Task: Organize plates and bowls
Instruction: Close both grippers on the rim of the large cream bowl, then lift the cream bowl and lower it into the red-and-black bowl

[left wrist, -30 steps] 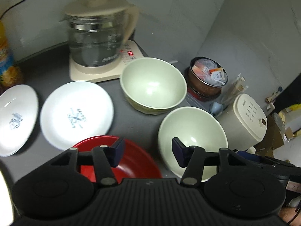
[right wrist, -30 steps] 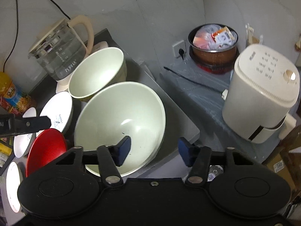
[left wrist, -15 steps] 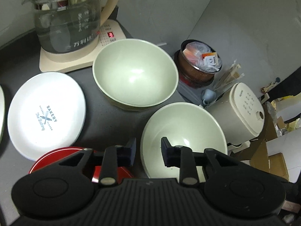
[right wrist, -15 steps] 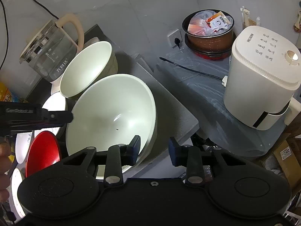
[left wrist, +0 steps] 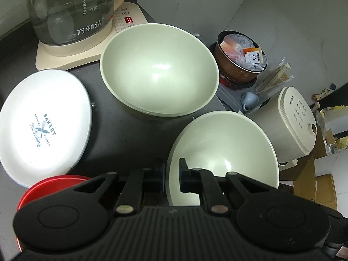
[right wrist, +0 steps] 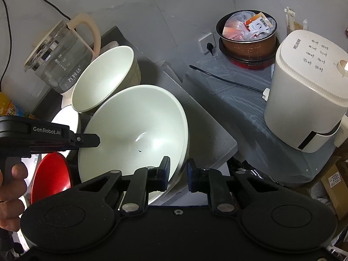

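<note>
Two pale green bowls stand on the dark counter: a far one (left wrist: pixel 158 69) by the kettle and a near one (left wrist: pixel 226 150) at the counter's right edge. My left gripper (left wrist: pixel 171 177) straddles the near bowl's left rim, its jaws closing with the rim between the pads. My right gripper (right wrist: pixel 178 175) straddles the opposite rim of the near bowl (right wrist: pixel 134 134), jaws also closing on it. The right wrist view shows the left gripper (right wrist: pixel 95 140) side on at the bowl's left rim. A white "BAKERY" plate (left wrist: pixel 43 119) and a red dish (left wrist: pixel 54 182) lie to the left.
A glass kettle (left wrist: pixel 69 10) on its cream base stands behind the far bowl (right wrist: pixel 102 78). Below the counter edge (right wrist: pixel 217 143), a white cooker (right wrist: pixel 304 91) and a brown pot of packets (right wrist: pixel 248 37) sit on a lower surface. A person's hand (right wrist: pixel 10 195) holds the left gripper.
My left gripper came down and rightward from over the red dish to the near bowl's rim. Both grippers' jaws narrowed from wide apart to a slim gap around that rim.
</note>
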The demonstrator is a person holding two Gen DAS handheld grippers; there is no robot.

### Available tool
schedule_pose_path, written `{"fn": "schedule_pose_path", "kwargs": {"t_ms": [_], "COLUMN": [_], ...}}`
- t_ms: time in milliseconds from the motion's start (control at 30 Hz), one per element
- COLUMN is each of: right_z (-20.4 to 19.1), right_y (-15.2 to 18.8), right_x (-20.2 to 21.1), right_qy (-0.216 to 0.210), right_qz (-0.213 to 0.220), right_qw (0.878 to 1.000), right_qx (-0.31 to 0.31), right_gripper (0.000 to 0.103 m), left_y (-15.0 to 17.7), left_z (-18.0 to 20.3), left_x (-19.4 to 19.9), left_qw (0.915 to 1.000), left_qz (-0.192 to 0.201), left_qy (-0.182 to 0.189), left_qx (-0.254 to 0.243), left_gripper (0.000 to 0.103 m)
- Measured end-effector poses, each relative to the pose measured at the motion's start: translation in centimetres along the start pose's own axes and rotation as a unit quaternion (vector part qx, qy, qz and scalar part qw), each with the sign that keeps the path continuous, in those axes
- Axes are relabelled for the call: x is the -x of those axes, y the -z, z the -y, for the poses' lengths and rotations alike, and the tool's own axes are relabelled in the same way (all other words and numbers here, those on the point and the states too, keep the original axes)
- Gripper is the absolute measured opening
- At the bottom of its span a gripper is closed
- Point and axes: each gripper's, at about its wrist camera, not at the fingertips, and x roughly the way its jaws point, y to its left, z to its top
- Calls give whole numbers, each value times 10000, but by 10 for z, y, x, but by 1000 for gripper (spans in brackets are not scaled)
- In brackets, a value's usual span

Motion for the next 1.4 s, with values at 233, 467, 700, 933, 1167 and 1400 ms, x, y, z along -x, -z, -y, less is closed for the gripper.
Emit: {"fn": "schedule_pose_path", "kwargs": {"t_ms": [233,467,700,933,1167,1400], "right_z": [-2,-5,-15,-35,-62,-92], "right_y": [-2,-9,-13,-15,-14,-5], "right_x": [6,22,42,58,66,64], "right_qy": [14,-20,-141,-345,-608,-855], "right_qz": [186,405,580,743,809,690], "right_qw": [9997,9988,9973,9942,9892,9841], "right_qx": [180,282,435,697,1059,1398], "right_gripper": [16,15,15,15,15,15], "left_y": [0,0,0,4,13,32], "left_z": [0,-2,-2,-8,-25,-51], "left_x": [-1,7,34,66,100,125], "left_qw": [10000,9999,9993,9981,9961,9929], "left_qz": [13,79,297,579,834,1028], "left_qy": [-14,93,214,226,105,-29], "left_qx": [12,50,17,50,255,590], "left_gripper": [6,4,4,4,4,4]}}
